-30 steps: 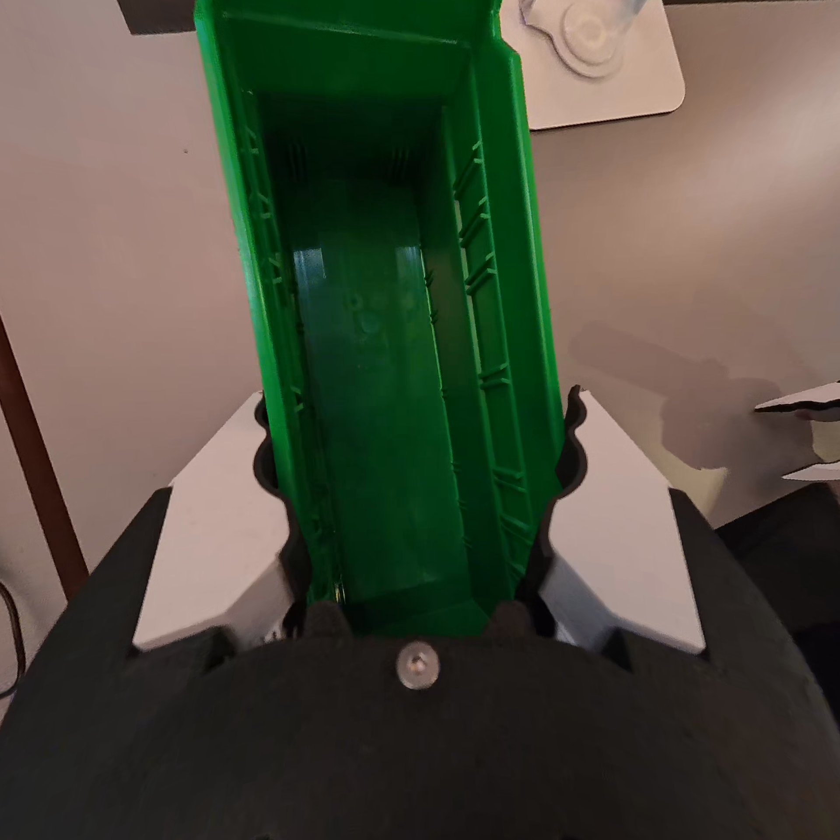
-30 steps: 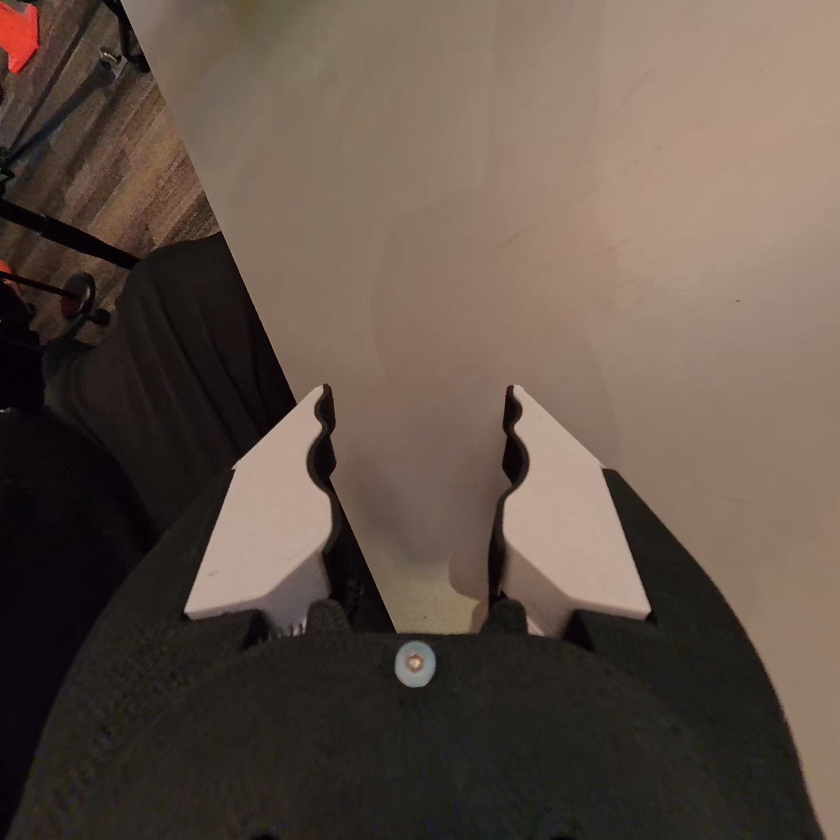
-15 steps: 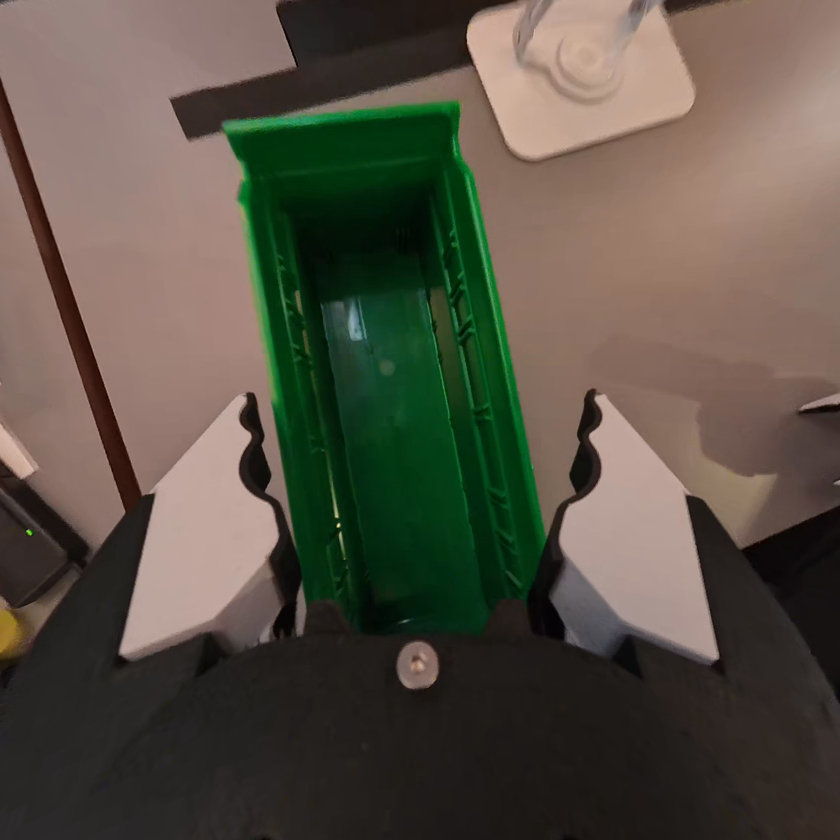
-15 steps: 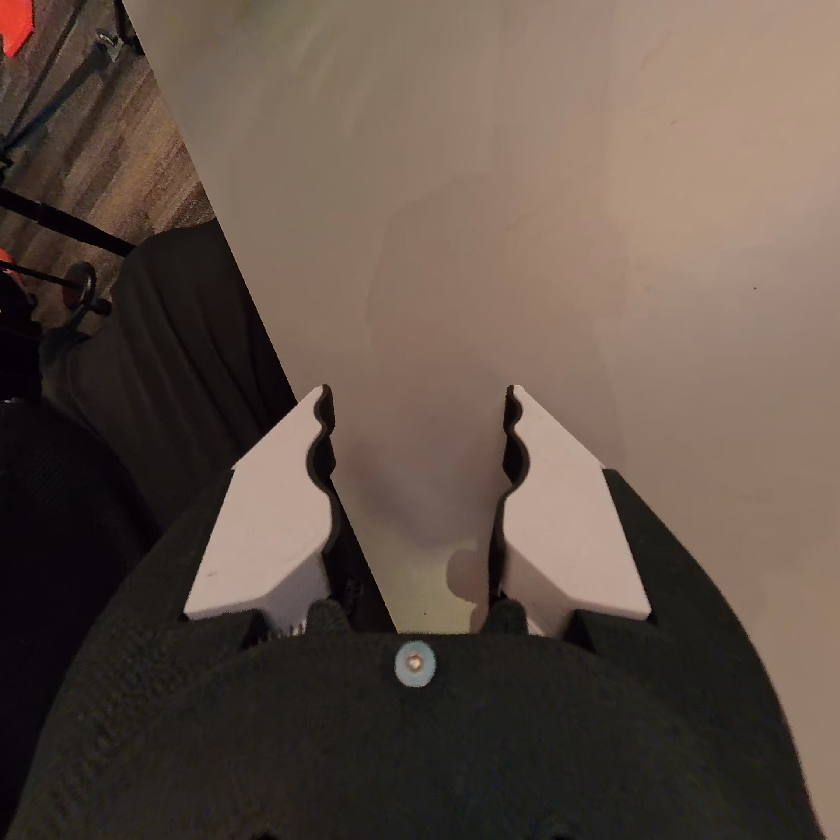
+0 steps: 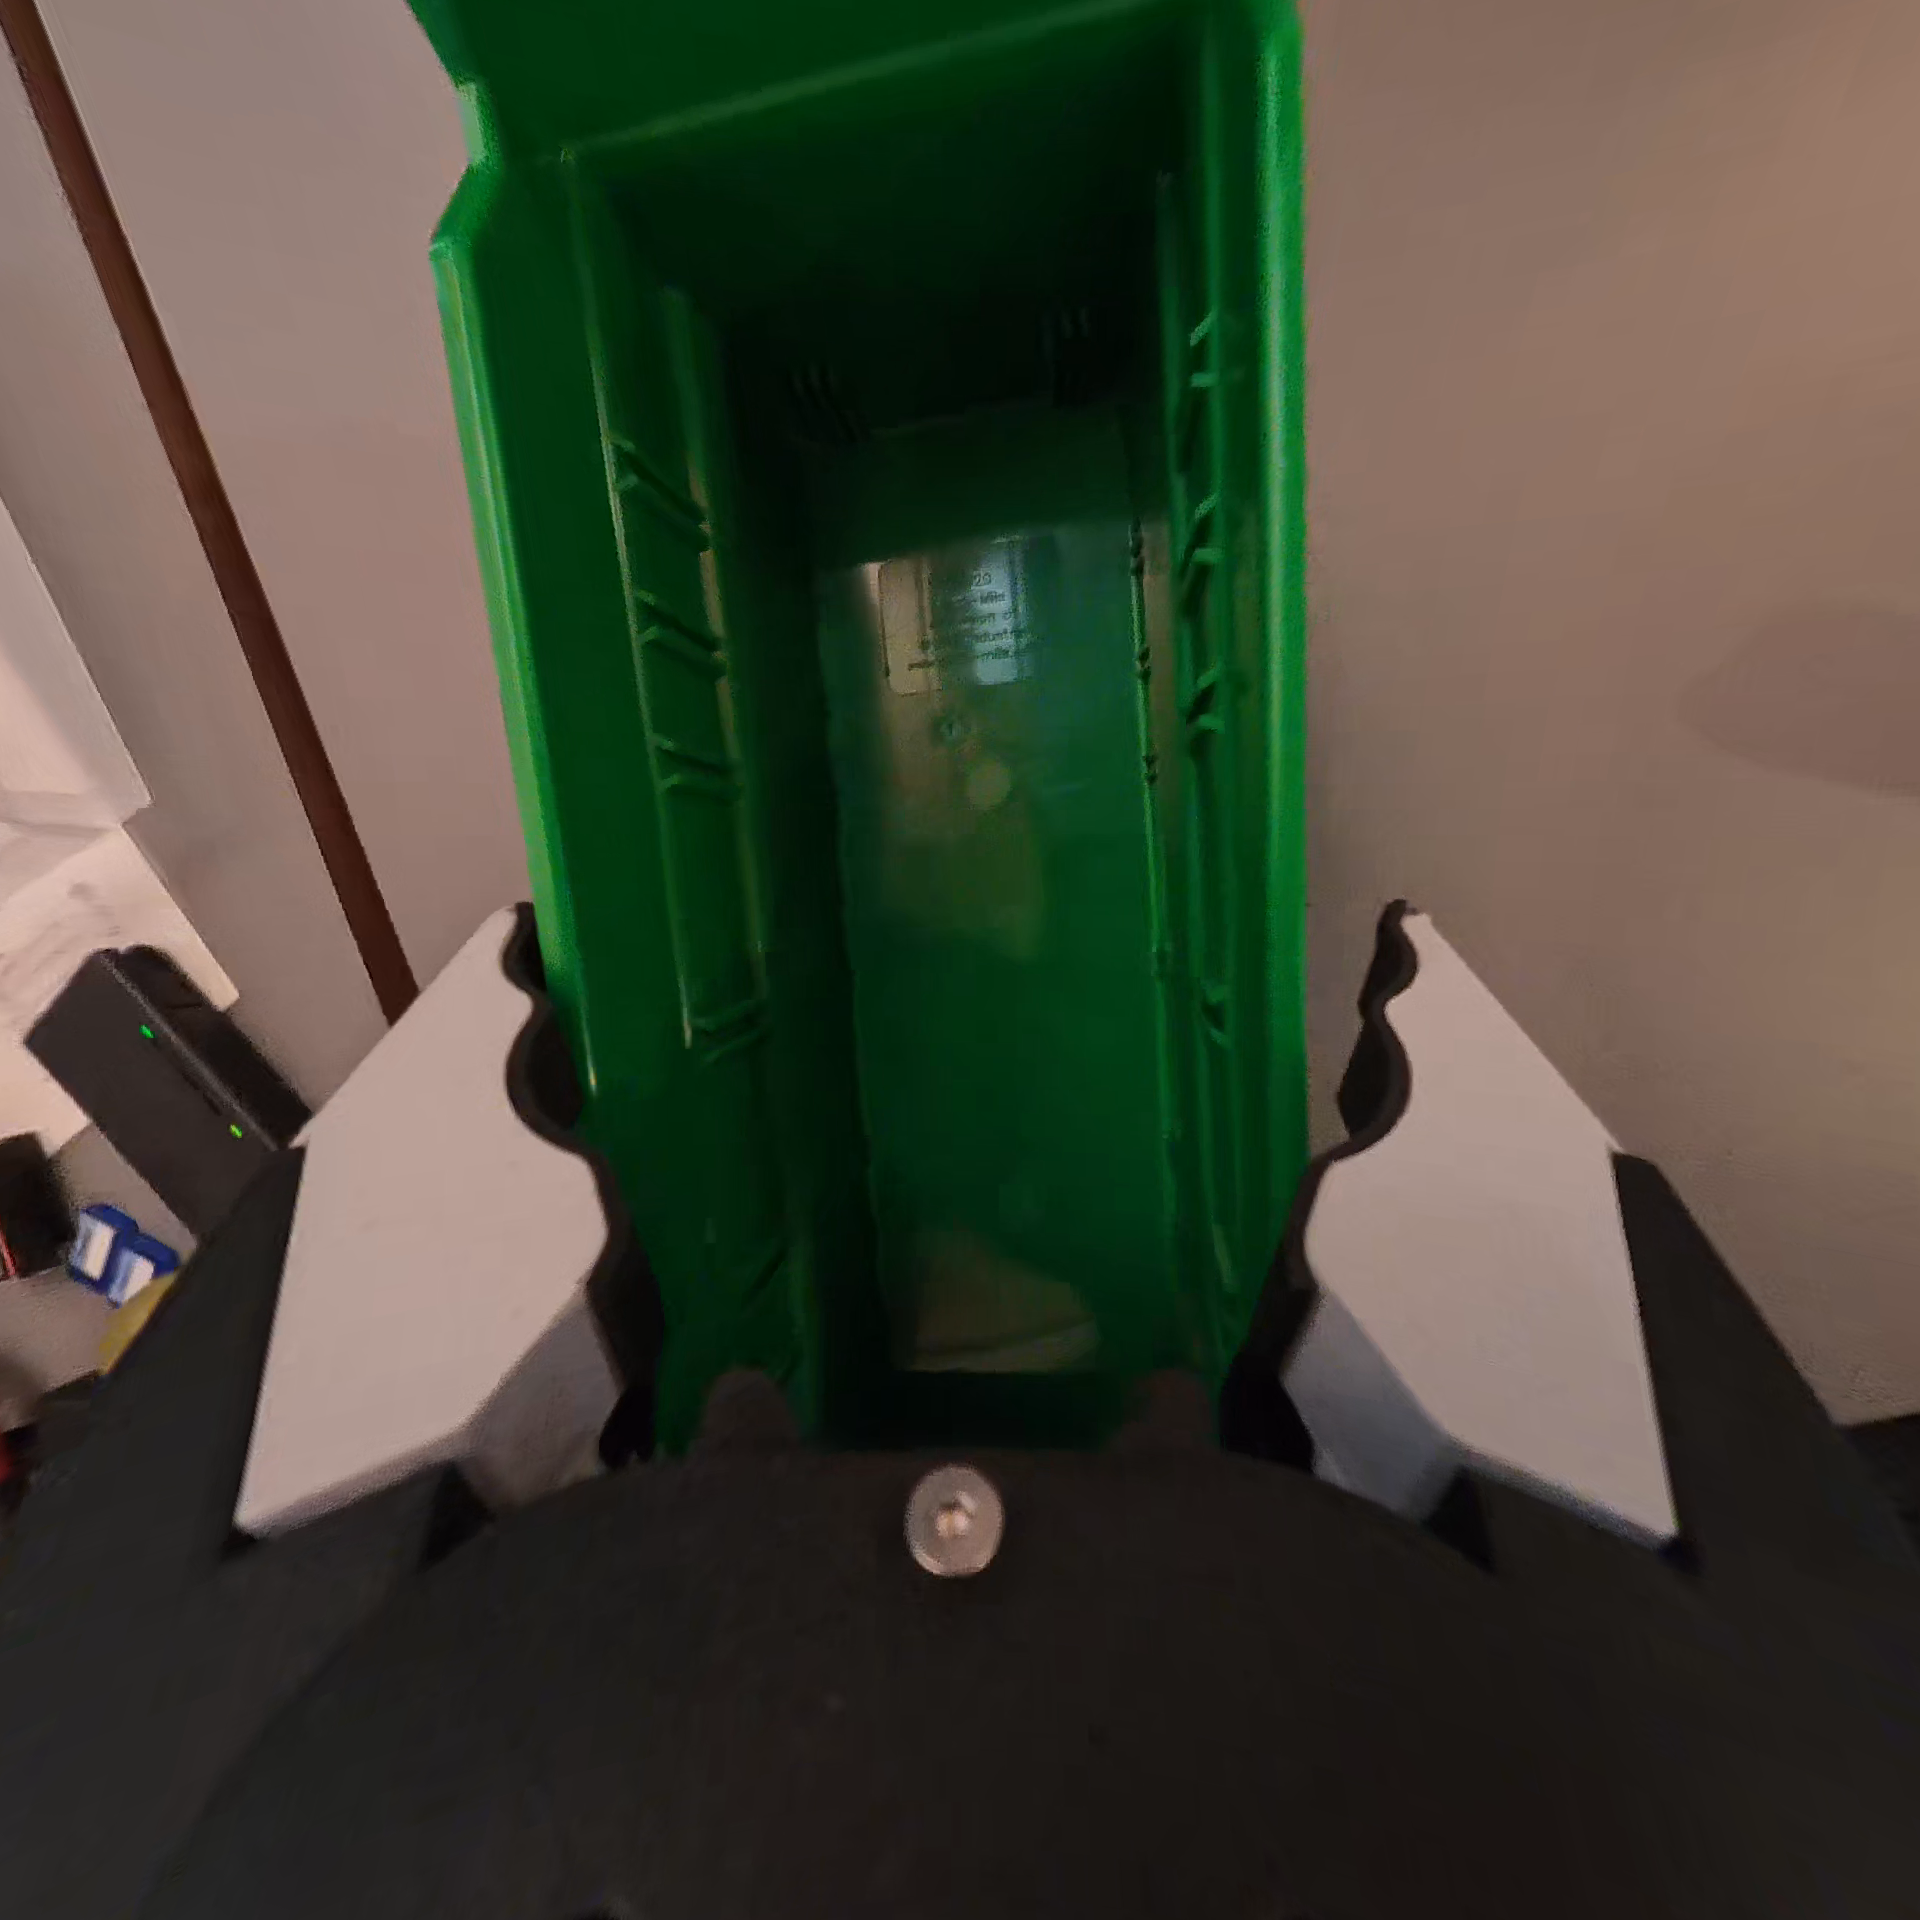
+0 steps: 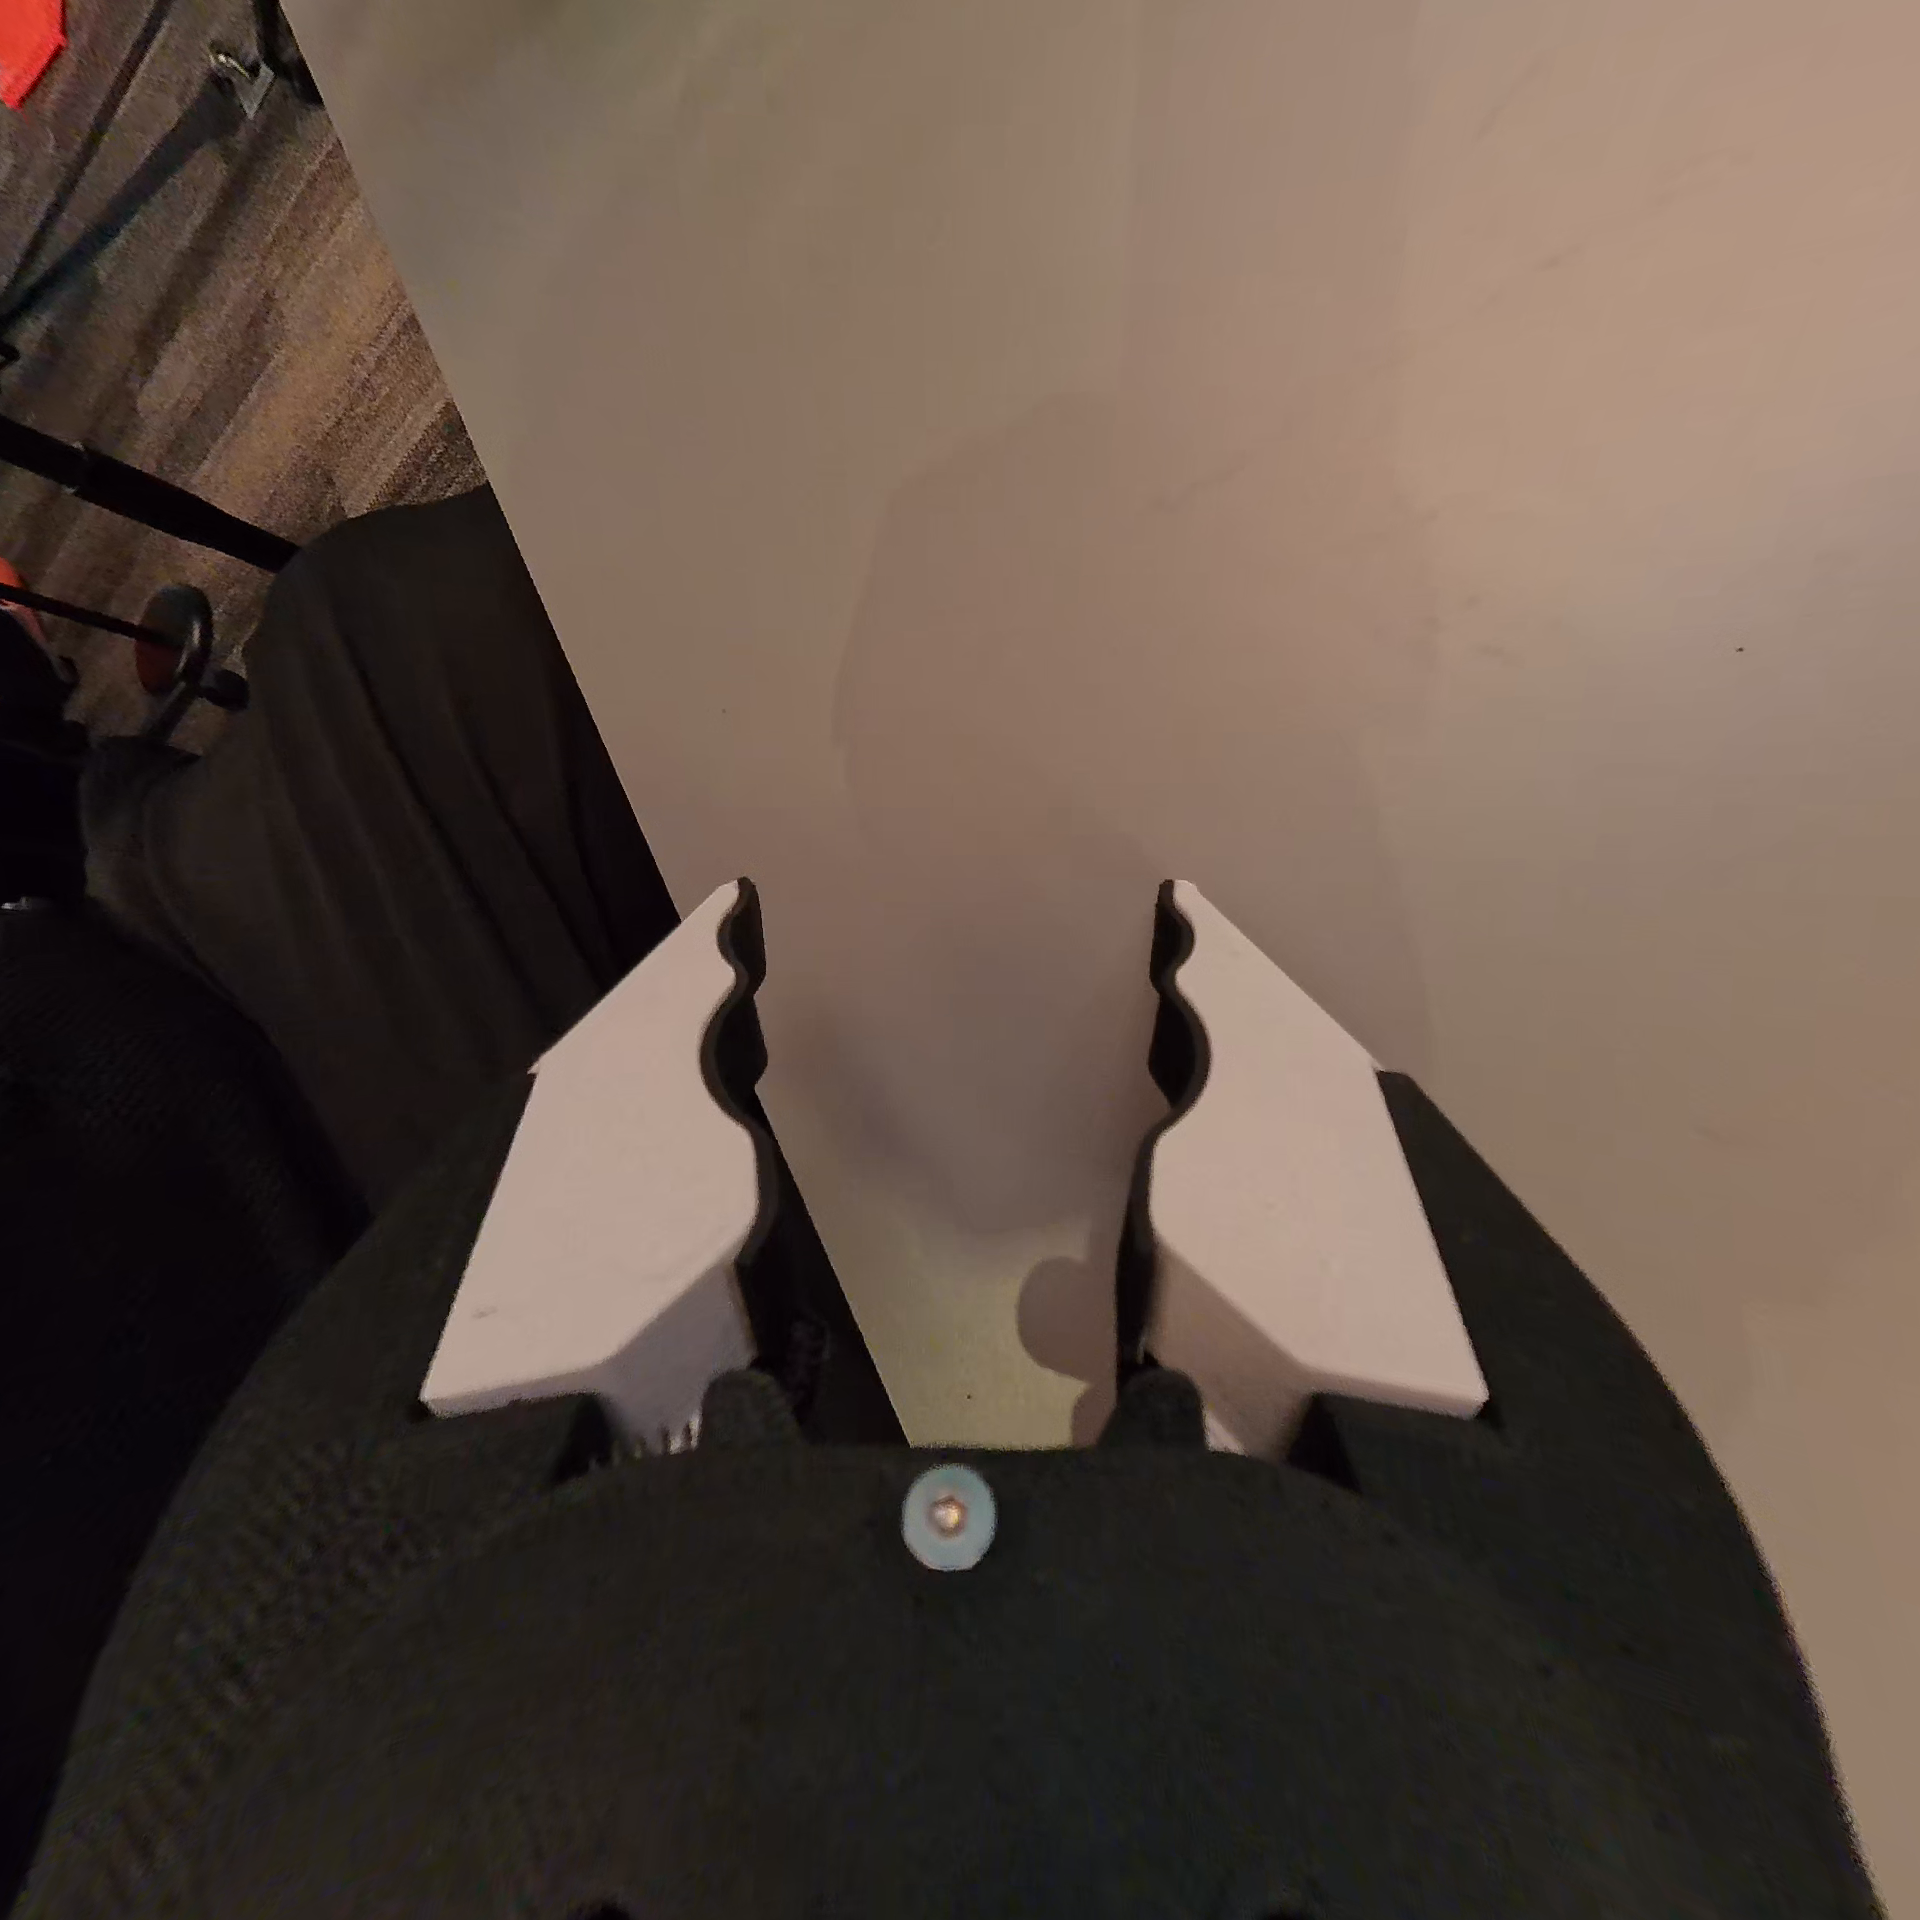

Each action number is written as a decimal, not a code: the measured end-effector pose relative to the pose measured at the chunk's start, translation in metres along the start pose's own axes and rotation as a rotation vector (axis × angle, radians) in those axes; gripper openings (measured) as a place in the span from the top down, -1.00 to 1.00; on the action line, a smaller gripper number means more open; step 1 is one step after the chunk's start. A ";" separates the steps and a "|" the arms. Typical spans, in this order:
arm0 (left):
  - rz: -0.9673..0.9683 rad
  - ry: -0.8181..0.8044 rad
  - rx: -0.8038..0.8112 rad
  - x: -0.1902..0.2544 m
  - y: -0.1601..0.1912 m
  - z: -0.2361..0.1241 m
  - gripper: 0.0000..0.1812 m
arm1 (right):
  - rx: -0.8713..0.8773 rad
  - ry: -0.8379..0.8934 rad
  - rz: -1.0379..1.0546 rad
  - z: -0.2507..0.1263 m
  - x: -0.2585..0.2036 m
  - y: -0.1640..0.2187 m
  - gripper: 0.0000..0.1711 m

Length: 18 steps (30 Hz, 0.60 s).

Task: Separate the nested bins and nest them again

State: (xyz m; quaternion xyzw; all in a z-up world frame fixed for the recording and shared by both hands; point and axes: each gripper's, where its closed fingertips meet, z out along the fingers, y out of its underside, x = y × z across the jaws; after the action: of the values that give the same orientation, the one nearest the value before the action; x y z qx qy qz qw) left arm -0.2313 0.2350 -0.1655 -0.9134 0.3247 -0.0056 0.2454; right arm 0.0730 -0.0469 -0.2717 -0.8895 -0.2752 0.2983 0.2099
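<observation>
A long green bin [image 5: 883, 260] lies on the pale table [image 5: 1610, 416] in the left wrist view, its open top facing the camera. A second wall line shows inside its left side; I cannot tell whether two bins are nested. My left gripper [image 5: 956, 914] is open, with its jaws on either side of the bin's near end. The left fingertip [image 5: 525, 966] is against the bin's wall and the right fingertip [image 5: 1387, 966] stands clear of it. My right gripper [image 6: 956, 888] is open and empty over the bare table [image 6: 1351, 520]. No bin shows in the right wrist view.
A black device with green lights [image 5: 156, 1070], a dark brown strip [image 5: 208, 520] and small blue-white items [image 5: 114, 1252] lie left of the bin. In the right wrist view the table edge [image 6: 499, 520] runs diagonally, with dark cloth [image 6: 395, 831] and the floor with stand legs [image 6: 156, 312] beyond.
My left gripper let go of the green bin and opened wider. It pulled back, then came close again, so the bin fills more of the view. The right gripper barely moved.
</observation>
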 end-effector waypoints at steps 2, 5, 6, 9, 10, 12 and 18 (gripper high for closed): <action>-0.001 -0.001 0.007 0.001 -0.002 0.000 -0.62 | 0.000 0.001 0.000 0.000 0.000 0.000 0.13; -0.016 0.033 0.025 0.002 -0.005 -0.002 -0.69 | -0.001 0.001 0.000 0.000 0.000 0.001 0.13; -0.035 0.050 0.074 0.003 -0.013 -0.008 -0.66 | -0.001 0.001 0.001 0.000 0.000 0.001 0.13; -0.067 0.104 0.180 0.006 -0.030 -0.034 -0.57 | 0.000 0.002 0.003 -0.001 0.000 0.001 0.13; -0.062 0.097 0.197 0.004 -0.032 -0.042 -0.58 | 0.000 0.002 0.003 -0.001 0.001 0.001 0.13; -0.044 0.085 0.181 0.002 -0.028 -0.052 -0.58 | 0.000 0.001 0.004 -0.001 0.001 0.001 0.13; -0.036 0.144 -0.003 0.005 0.016 -0.029 -0.47 | -0.001 -0.006 0.001 0.001 0.000 0.000 0.13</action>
State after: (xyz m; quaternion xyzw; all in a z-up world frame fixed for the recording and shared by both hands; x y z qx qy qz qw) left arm -0.2418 0.2092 -0.1482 -0.9168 0.3249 -0.0751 0.2198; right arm 0.0726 -0.0470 -0.2724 -0.8888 -0.2757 0.3010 0.2084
